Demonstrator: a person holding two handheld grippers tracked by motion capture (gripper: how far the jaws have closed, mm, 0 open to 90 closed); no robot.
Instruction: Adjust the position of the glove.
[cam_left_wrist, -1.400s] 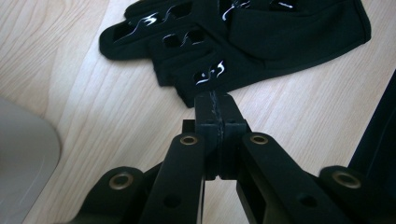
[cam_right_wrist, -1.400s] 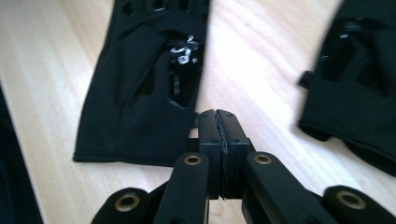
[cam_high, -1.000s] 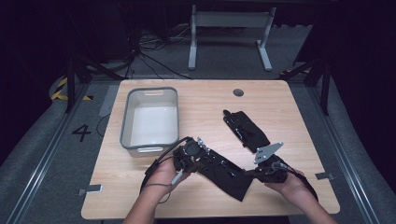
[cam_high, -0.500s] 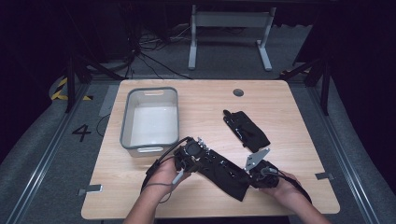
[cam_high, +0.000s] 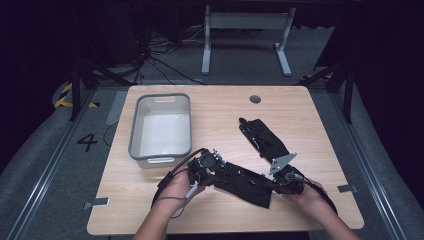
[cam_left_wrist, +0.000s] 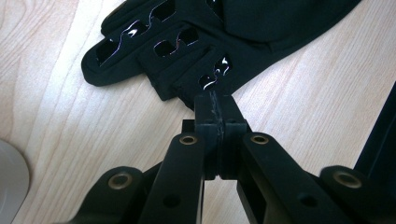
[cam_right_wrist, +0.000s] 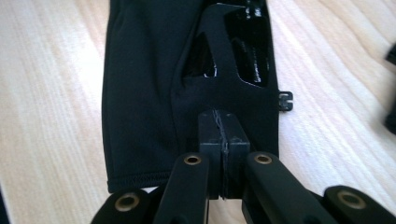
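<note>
At the far left of the table (cam_high: 320, 115) we see a grey bin (cam_high: 161, 128) standing empty, its near end just beyond our left hand (cam_high: 176, 186). That hand holds the left gripper (cam_high: 216, 173), whose jaws are clenched on a fingertip of the near glove (cam_high: 245, 182); in the left gripper view the gripper (cam_left_wrist: 217, 103) has its pads pressed together on the end of one finger, with the glove (cam_left_wrist: 187, 42) spreading away from it flat on the wood, glossy grip patches showing on the fingers. The near glove lies stretched across the front of the table between the two grippers. At its other end the right gripper (cam_high: 280, 181), held in our right hand (cam_high: 306, 194), is clamped on the cuff end; the right gripper view shows that gripper (cam_right_wrist: 223, 122) with its pads closed on the black fabric just above the glove's (cam_right_wrist: 140, 93) hemmed edge. Farther back and to the right, a second glove (cam_high: 262, 138) lies flat on the table, apart from the first, its fingers pointing away from us.
</note>
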